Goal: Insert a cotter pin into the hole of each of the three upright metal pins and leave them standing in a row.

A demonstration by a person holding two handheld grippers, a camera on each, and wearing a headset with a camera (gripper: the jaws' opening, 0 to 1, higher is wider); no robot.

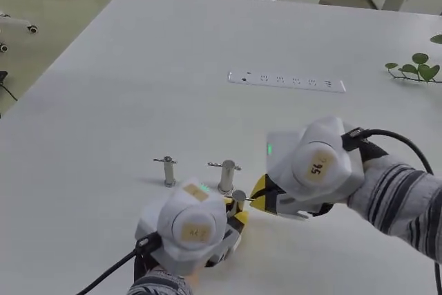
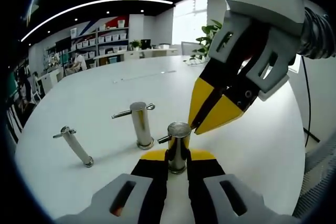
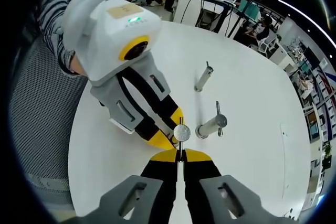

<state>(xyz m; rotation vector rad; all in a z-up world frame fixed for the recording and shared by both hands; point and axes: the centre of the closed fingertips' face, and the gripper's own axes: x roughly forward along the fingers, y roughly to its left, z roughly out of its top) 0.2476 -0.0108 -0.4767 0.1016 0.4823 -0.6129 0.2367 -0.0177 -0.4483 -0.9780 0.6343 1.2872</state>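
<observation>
Two metal pins, the left point(image 1: 168, 170) and the middle one point(image 1: 226, 176), stand upright on the white table, each with a cotter pin through its top. Close in front of the middle one, a third metal pin point(image 1: 238, 198) stands gripped by my left gripper point(image 1: 233, 216); the left gripper view shows its jaws point(image 2: 177, 157) shut on that pin's point(image 2: 177, 145) lower shaft. My right gripper point(image 1: 260, 195) comes in from the right, shut on a thin cotter pin point(image 3: 180, 154) level with the pin's head point(image 3: 182, 132). The cotter pin's tip point(image 2: 163, 139) pokes out of the pin's far side.
A white power strip point(image 1: 286, 81) lies farther back on the table. Green plant leaves point(image 1: 418, 68) reach in at the right edge. The table's left edge point(image 1: 48, 67) runs diagonally, with floor and chair wheels beyond. A striped sleeve point(image 1: 400, 191) covers the right forearm.
</observation>
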